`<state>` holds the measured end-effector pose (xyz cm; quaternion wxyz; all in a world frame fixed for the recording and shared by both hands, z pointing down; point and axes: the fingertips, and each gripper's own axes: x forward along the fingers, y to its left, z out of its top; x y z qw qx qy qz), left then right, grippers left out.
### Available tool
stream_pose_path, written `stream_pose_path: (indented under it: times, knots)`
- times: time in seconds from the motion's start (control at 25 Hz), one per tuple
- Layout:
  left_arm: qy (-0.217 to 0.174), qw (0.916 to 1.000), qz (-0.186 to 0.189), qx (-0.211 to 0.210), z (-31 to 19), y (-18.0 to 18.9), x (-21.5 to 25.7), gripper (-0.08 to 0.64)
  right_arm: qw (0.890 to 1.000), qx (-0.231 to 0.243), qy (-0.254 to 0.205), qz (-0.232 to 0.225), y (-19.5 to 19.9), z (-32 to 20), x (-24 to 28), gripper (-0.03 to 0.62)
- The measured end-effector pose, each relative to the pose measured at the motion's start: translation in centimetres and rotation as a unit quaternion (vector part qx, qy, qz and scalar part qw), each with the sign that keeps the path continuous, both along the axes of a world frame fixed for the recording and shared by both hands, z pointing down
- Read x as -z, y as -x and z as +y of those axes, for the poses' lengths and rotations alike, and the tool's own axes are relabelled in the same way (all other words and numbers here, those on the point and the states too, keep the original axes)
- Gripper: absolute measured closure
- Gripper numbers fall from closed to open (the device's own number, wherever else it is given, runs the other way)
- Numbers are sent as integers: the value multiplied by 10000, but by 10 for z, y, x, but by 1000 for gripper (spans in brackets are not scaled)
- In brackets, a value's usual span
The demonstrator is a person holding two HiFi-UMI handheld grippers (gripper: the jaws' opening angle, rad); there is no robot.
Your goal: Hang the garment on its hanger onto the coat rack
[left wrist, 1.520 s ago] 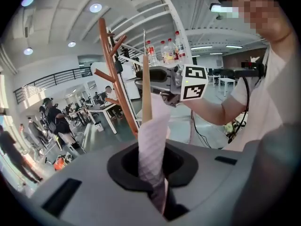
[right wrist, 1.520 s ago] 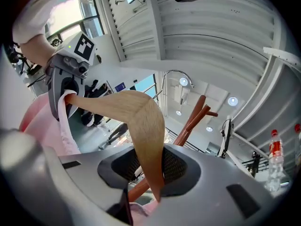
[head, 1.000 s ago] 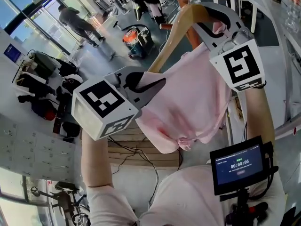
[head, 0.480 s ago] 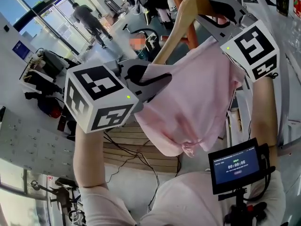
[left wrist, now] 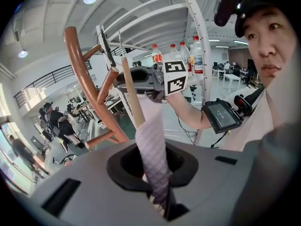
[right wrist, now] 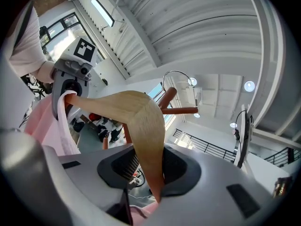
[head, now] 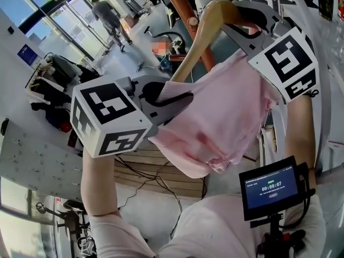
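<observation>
Hanger (head: 199,38) with pink garment (head: 226,117) up in air, long axis running from your left tool (head: 180,98) to right tool (head: 244,26). Left tool clamped on garment-covered end, right on bare wood. Coat rack (head: 177,4) just beyond hanger crown, nearer right tool; hook (right wrist: 176,71) beside peg (right wrist: 181,110), not yet on.

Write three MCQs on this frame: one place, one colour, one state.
1. Head view: where is the rack relative to the hanger?
A behind it
B below it
C out of view

2. Garment colour?
A pink
B blue
C black

3. Right gripper?
A open, empty
B shut on hanger
C shut on rack

Answers:
1 A, its pole passes behind the hanger's top.
2 A, the cloth is pale pink.
3 B, the wood runs down between jaws closed on it.
</observation>
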<state>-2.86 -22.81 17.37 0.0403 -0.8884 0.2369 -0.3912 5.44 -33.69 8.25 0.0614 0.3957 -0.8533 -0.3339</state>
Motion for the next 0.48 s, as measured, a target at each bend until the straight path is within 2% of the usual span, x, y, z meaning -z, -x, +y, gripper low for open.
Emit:
stream_pose_path:
  times: [0.48]
  knots:
    - [38, 9999, -52, -134, -2, -1, 6, 522, 9998, -162, 72, 43, -4, -1, 4, 457]
